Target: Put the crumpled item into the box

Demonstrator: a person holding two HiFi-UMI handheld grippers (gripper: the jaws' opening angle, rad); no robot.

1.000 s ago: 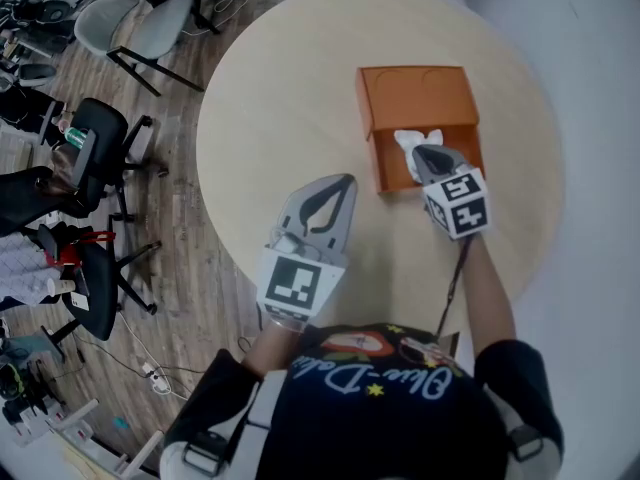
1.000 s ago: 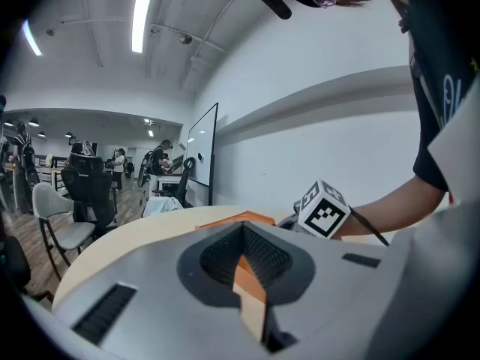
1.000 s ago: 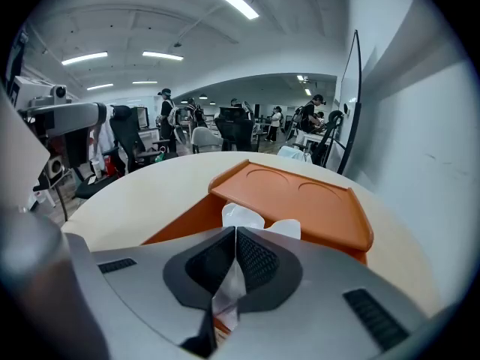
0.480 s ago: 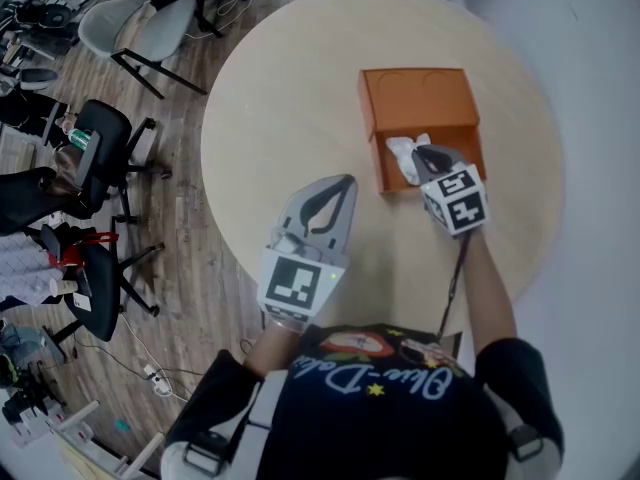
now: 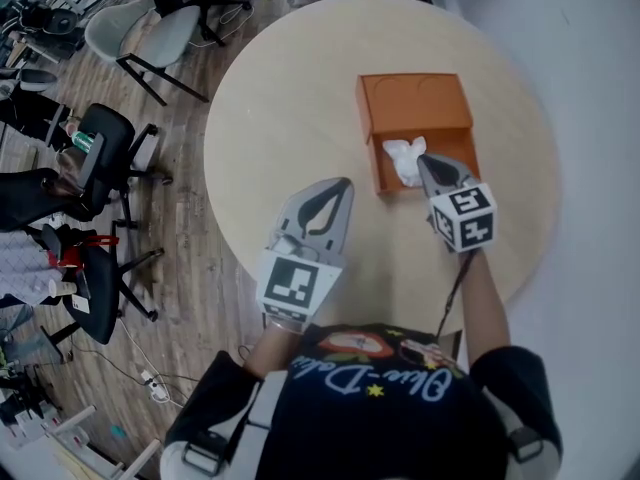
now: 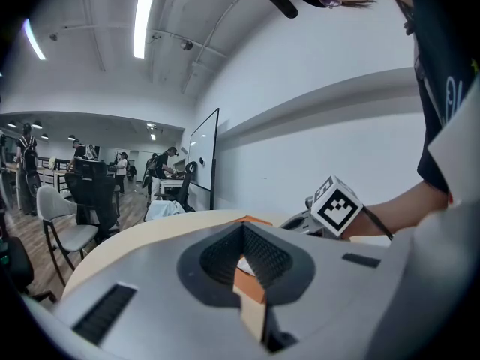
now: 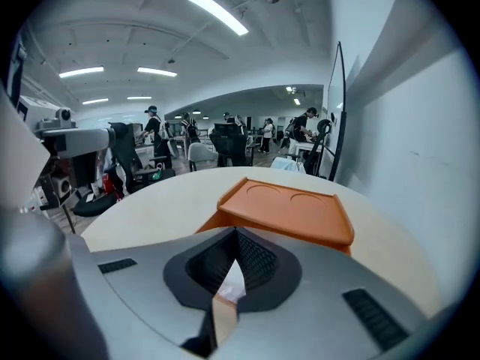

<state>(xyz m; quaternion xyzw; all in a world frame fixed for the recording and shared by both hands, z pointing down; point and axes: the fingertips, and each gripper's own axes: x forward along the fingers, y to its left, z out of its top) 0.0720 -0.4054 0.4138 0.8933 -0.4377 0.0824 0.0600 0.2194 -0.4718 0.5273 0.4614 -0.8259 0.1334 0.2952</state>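
An orange box (image 5: 415, 103) stands open on the round table (image 5: 290, 98), its lid tipped back. The white crumpled item (image 5: 404, 158) lies inside the box at its near left part. My right gripper (image 5: 422, 159) is shut with its tip just right of the item, over the box's near edge, and holds nothing. In the right gripper view the box lid (image 7: 289, 208) is straight ahead, and a bit of the white item (image 7: 231, 282) shows through the slit of the right gripper (image 7: 235, 237). My left gripper (image 5: 346, 181) hovers shut and empty, left of the box.
Black office chairs (image 5: 100, 153) and a grey chair (image 5: 150, 28) stand on the wood floor left of the table. A white wall runs along the right. The marker cube of the right gripper (image 6: 334, 207) shows in the left gripper view.
The right gripper has drawn back toward me from inside the box, leaving the crumpled item lying in it. The left gripper has stayed where it was.
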